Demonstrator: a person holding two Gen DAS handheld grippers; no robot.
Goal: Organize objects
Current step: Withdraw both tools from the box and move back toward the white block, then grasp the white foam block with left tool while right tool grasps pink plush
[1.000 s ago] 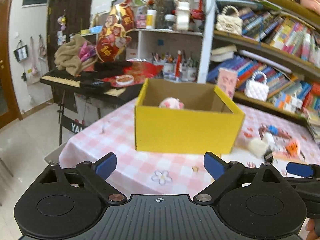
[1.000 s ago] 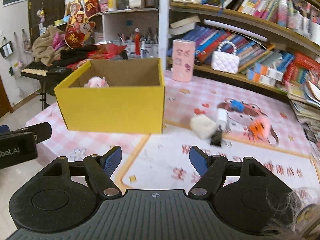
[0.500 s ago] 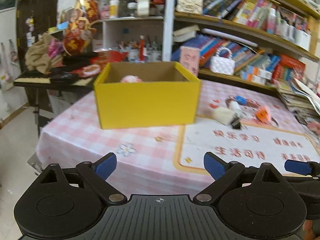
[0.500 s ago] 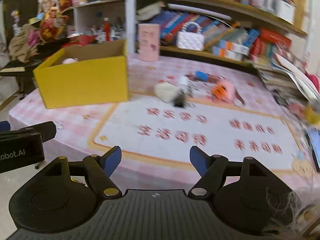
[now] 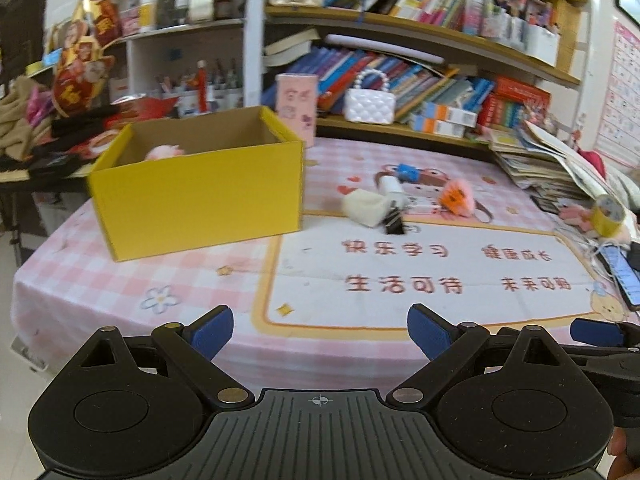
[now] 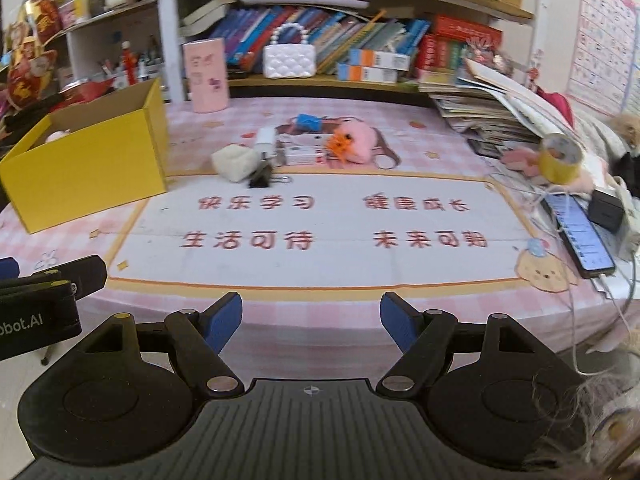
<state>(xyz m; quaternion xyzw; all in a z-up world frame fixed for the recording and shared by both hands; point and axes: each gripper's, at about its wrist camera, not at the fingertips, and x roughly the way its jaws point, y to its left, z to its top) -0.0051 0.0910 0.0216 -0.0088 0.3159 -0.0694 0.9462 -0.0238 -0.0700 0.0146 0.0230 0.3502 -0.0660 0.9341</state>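
Ok so going left to right: at about 10 o'clock in the left wrist view sits the yellow box (image 5: 196, 196) on the counter (image 5: 120, 280), open top, with a pink plush toy (image 5: 164, 153) down inside it, mostly hidden by the box wall so I can't say what it really is. In the right wrist view the same yellow box (image 6: 86, 164) is at 9 o'clock. Behind its far corner stands a pink carton (image 5: 297, 110) with a print too blurry to read.

At roughly 1 o'clock from the box lies the loose pile: a cream cube (image 5: 366, 207) touching a black binder clip (image 5: 394, 222), a white charger (image 5: 390, 186), a blue clip (image 5: 408, 172) and an orange-pink fluffy thing (image 5: 456, 199). The mat (image 6: 320, 224) carries red Chinese lettering, "快乐学习" and "生活可待" among it.

Far right, at 3 o'clock, there's a yellow tape roll (image 6: 560, 158) and a phone (image 6: 576, 228) with its screen lit.

Left gripper (image 5: 320, 330): fingers spread, holding nothing. Right gripper (image 6: 311, 320): same, released and empty. The left one's side shows "bot.AI", cut off by the frame edge.
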